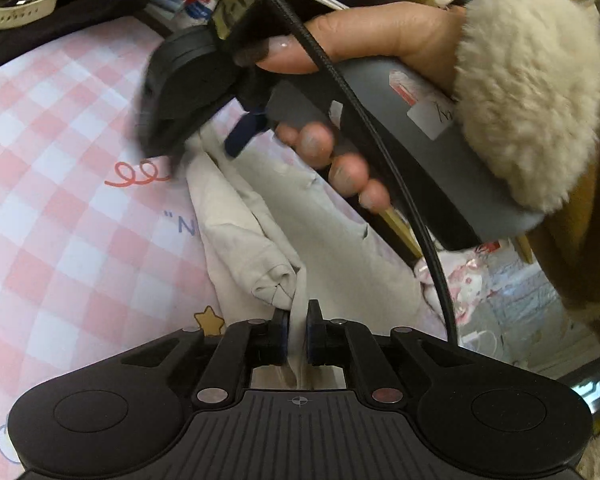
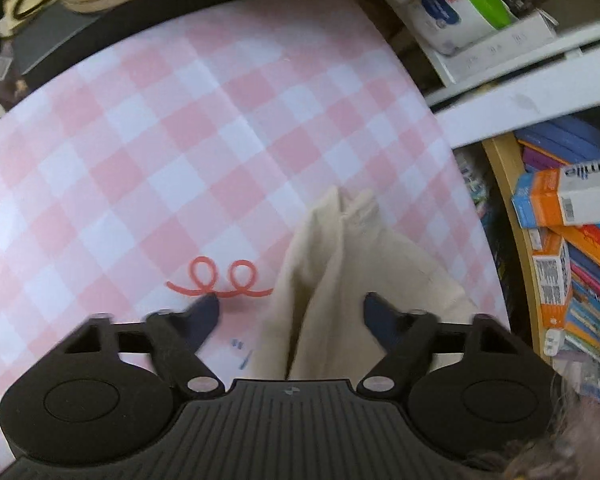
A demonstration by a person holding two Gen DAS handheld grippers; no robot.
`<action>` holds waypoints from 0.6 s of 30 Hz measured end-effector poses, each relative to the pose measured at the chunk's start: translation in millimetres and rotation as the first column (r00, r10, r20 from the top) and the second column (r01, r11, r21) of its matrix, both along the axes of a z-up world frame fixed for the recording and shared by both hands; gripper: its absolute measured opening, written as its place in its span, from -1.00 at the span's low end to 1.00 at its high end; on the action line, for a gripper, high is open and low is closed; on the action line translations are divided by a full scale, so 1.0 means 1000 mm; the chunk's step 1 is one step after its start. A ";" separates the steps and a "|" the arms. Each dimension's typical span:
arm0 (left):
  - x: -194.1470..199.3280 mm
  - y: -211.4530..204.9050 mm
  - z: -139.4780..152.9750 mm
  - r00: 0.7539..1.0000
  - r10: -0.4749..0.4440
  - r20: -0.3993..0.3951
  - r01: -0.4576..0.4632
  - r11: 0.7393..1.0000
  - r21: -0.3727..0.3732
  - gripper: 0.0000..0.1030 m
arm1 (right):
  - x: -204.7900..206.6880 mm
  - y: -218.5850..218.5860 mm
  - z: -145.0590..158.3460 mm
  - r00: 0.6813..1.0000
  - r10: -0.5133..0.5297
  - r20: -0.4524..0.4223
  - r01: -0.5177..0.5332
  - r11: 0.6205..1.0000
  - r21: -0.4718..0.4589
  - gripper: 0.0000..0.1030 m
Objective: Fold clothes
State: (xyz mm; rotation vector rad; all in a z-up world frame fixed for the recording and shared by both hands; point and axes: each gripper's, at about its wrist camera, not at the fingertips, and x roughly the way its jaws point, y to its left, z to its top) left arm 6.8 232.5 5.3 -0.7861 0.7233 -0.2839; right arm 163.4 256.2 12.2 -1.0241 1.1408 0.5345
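- Between the closed jaws of the left gripper (image 1: 297, 336), a pinched edge of the cream garment (image 1: 260, 248) runs straight ahead, its long axis lying away from the tool across the pink checked sheet (image 1: 60, 220).
- Farther along that cloth, the right gripper (image 2: 292, 316) hovers with jaws wide and empty, straddling a raised ridge of fabric; it looks the nearer tool for gripping that end.

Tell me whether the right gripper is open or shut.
Open. The right gripper has its fingers spread wide on either side of the cream garment, which lies bunched on the pink checked cloth; neither pad presses it.
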 end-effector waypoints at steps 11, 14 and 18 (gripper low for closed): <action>-0.011 -0.031 0.045 0.979 -0.136 0.149 0.099 0.968 0.232 -0.89 | 0.036 -0.073 0.059 0.984 -0.170 -0.056 0.178 0.963 0.204 -0.84; -0.009 -0.048 0.056 0.968 -0.180 0.174 0.128 0.953 0.274 -0.89 | 0.041 -0.096 0.077 0.978 -0.201 -0.048 0.207 0.945 0.252 -0.84; -0.001 -0.077 0.064 0.955 -0.225 0.195 0.156 0.935 0.318 -0.89 | 0.043 -0.134 0.095 0.972 -0.231 -0.036 0.231 0.922 0.309 -0.85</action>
